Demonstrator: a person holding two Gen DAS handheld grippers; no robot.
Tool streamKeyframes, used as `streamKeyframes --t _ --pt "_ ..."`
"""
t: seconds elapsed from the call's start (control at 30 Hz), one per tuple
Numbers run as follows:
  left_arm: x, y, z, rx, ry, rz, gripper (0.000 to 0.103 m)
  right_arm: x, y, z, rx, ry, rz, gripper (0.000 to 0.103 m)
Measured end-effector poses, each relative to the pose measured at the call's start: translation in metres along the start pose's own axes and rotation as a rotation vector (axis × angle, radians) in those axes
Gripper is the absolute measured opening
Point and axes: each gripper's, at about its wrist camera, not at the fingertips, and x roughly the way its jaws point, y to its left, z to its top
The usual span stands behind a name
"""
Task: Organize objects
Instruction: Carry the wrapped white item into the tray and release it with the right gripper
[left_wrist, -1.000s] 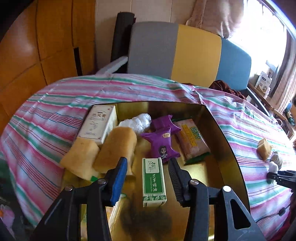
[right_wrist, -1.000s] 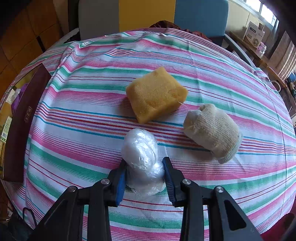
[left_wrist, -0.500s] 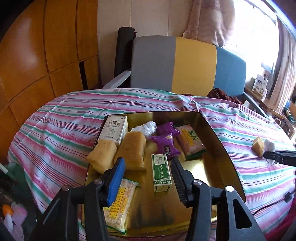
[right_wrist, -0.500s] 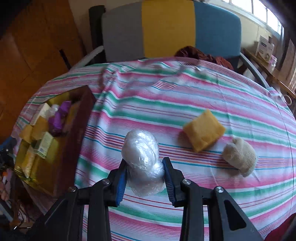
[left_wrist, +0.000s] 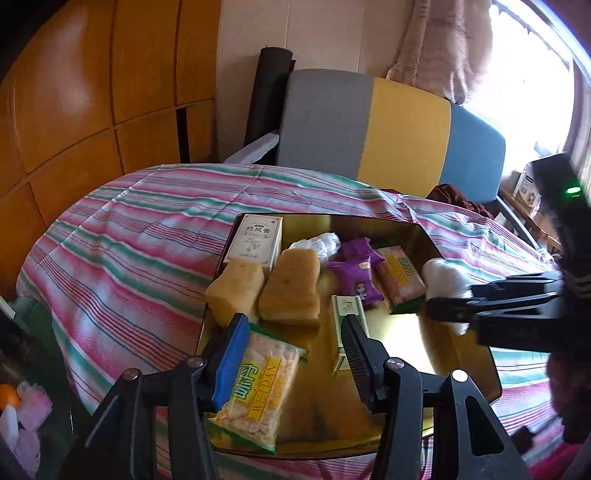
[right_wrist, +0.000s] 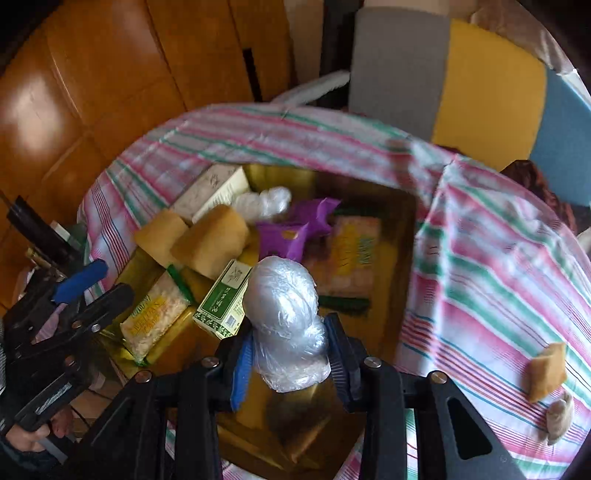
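Gripping a crumpled clear plastic bundle (right_wrist: 284, 325), the right gripper (right_wrist: 288, 354) has its jaws pressed on both sides of the bundle's lower half. Bundle hangs above the near right part of the gold tray (right_wrist: 402, 236), not touching the tray floor.

Left gripper (left_wrist: 295, 347) sits over the tray's near edge, jaws parted with nothing pinched; they have just been opening. Behind the gap lie a WEIDAN snack packet (left_wrist: 258, 384) at the near left corner and a green-and-white carton (left_wrist: 347, 314) near the tray's middle.

Other tray contents: two yellow sponges (left_wrist: 288, 284) side by side along the left edge; a white box (left_wrist: 256, 240) in the far left corner; a second plastic bundle (left_wrist: 317, 243) at the far edge; purple wrappers (left_wrist: 356, 277) in the middle; a pink-and-yellow packet (left_wrist: 400, 277) toward the right edge.

Tray rests on a striped tablecloth (left_wrist: 129, 251). On the cloth, well apart from the tray toward the table's right edge: a loose sponge (right_wrist: 546, 369) with a beige knit item (right_wrist: 559, 415) just beside it.
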Motion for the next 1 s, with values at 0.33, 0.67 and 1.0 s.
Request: streamKeyframes --t 0.33,0.67,1.0 --pt "0.007 0.019 -0.008 -0.046 0.021 0.020 0.054 0.061 -0.002 0.014 0.080 0.091 -0.019 0.041" --pt "0.004 0.019 -0.008 -0.042 0.013 0.032 0.055 0.029 -0.008 0.004 0.104 -0.008 -0.001 0.045" --pt "-0.005 0.012 -0.007 -0.015 -0.004 0.034 0.056 -0.020 -0.022 -0.018 0.130 -0.121 -0.008 0.045"
